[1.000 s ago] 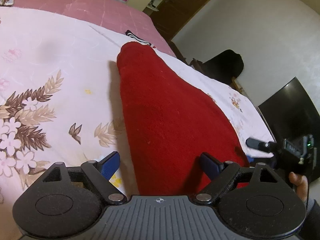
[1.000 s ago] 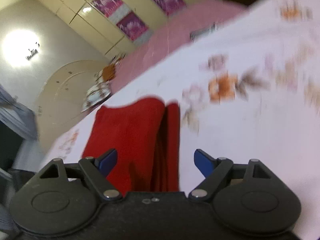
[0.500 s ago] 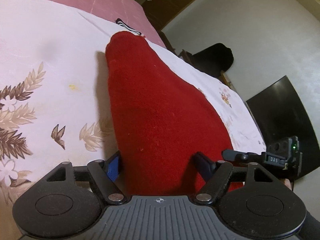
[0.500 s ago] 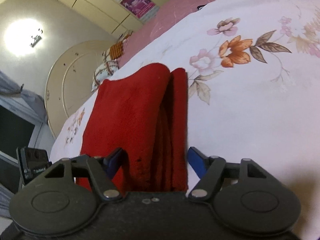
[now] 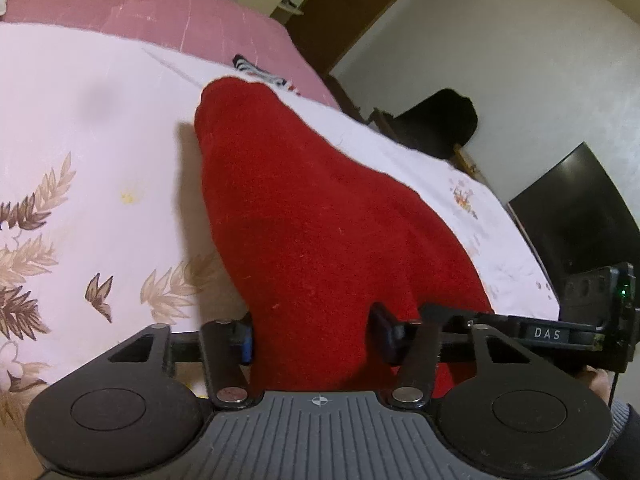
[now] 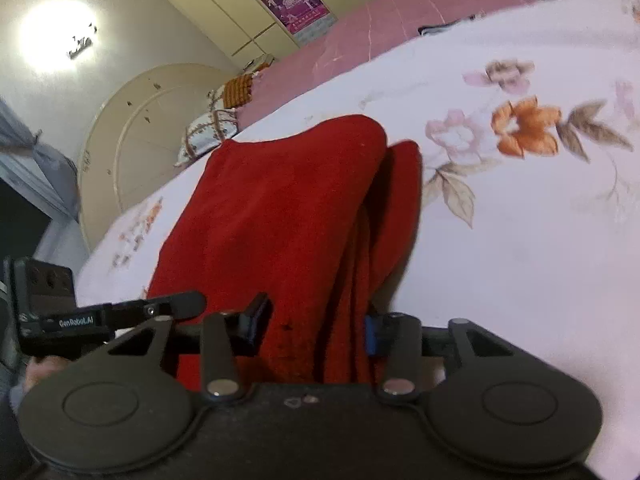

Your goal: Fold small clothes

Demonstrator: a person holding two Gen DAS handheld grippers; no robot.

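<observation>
A red fleece garment (image 5: pixel 320 216) lies folded lengthwise on a white floral bedsheet (image 5: pixel 80 128). My left gripper (image 5: pixel 314 338) has its jaws closed in on the near end of the garment, with cloth bunched between the blue pads. In the right wrist view the same garment (image 6: pixel 280 216) shows several stacked layers along its right edge. My right gripper (image 6: pixel 316 330) is shut on the near end of those layers. The right gripper also shows at the right in the left wrist view (image 5: pixel 560 334), and the left gripper at the left in the right wrist view (image 6: pixel 120 316).
A pink bedspread (image 5: pixel 160 8) lies beyond the sheet with a striped black-and-white item (image 5: pixel 260 70) on it. A dark chair (image 5: pixel 440 120) and a black screen (image 5: pixel 576 216) stand off the bed's right side. Pillows (image 6: pixel 216 124) and a curved headboard (image 6: pixel 132 148) lie at the far end.
Both grippers moved in over the near end of the red garment and their jaws closed from wide open onto the cloth. The two grippers now sit close side by side.
</observation>
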